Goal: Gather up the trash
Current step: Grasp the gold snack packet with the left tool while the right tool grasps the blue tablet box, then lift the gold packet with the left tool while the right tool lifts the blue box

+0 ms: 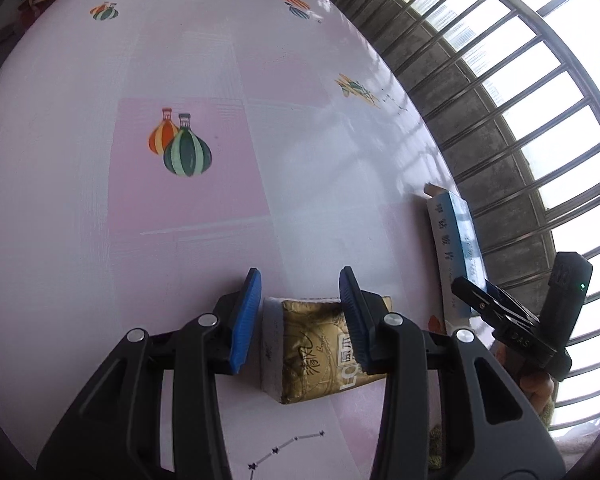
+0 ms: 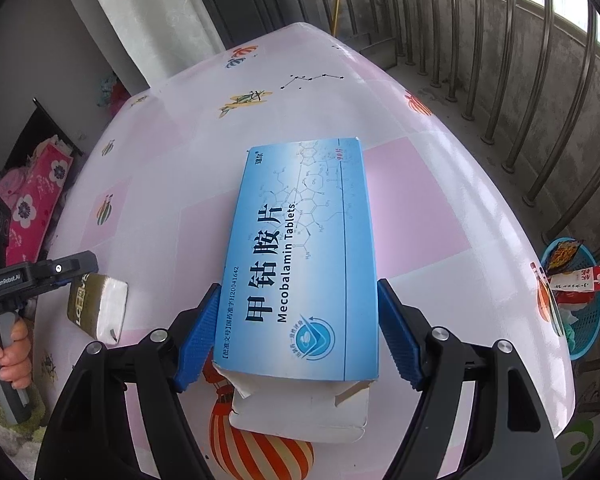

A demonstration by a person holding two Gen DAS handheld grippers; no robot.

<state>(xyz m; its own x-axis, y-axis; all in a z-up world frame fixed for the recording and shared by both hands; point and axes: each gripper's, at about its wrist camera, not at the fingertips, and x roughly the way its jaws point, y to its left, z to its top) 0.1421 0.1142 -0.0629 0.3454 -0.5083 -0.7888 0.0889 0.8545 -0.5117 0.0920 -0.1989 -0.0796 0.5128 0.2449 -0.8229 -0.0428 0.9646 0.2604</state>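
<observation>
A gold tissue pack [image 1: 316, 344] with a white side sits between the blue pads of my left gripper [image 1: 300, 276], which is shut on it just over the pink table [image 1: 100, 240]. The right wrist view shows the same pack [image 2: 98, 306] tilted under the left gripper [image 2: 72, 266], with a hand on its handle. My right gripper [image 2: 299, 286] is shut on a blue medicine box [image 2: 300, 240], a pad pressing each long side. The box's near flap hangs open. In the left wrist view the box [image 1: 456, 248] appears edge-on at the table's right side, with the right gripper [image 1: 476, 292] behind it.
A blue basket [image 2: 588, 320] holding wrappers stands on the floor off the table's right edge. A metal railing [image 2: 500, 80] runs along the far and right sides. A pink flowered item [image 2: 36, 208] lies beyond the table's left edge.
</observation>
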